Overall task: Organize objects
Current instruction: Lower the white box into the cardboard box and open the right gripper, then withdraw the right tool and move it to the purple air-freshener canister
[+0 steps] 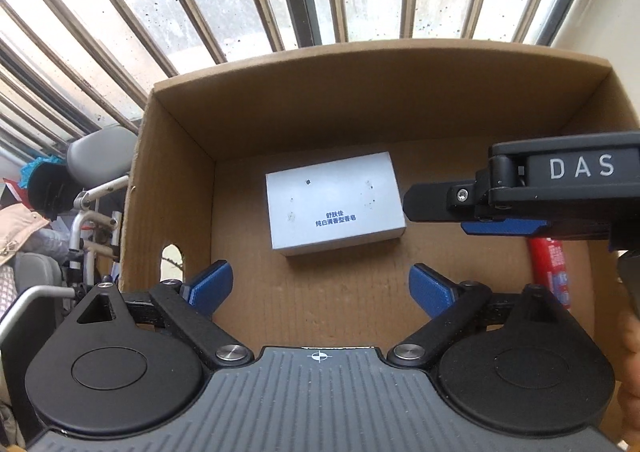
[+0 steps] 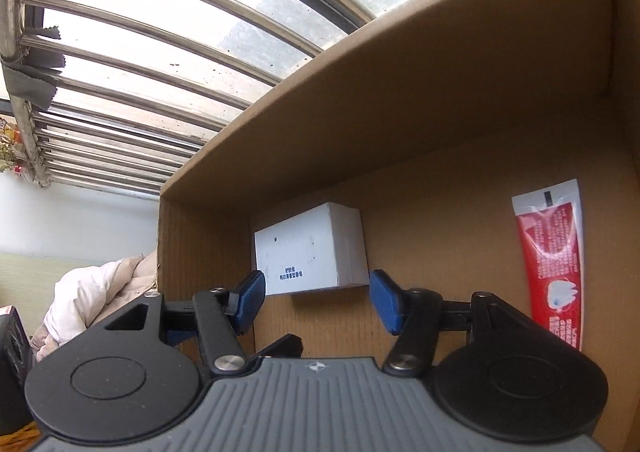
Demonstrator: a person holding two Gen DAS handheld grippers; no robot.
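Cardboard box (image 1: 280,120) fills both views, white soap carton (image 1: 334,202) flat on its floor, red toothpaste tube (image 2: 554,264) well apart (right side). Left gripper (image 1: 320,288) spread wide, empty; right gripper (image 2: 316,302) half-spread, empty: lift clear without nudging anything.

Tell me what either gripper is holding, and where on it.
Nothing is held. Left gripper and right gripper are open and empty above the soap box.

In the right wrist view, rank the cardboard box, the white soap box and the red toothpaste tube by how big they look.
1. cardboard box, by far the largest; it holds both others.
2. white soap box.
3. red toothpaste tube, longer but narrower, and partly hidden by the tool, so the last two are unsure.
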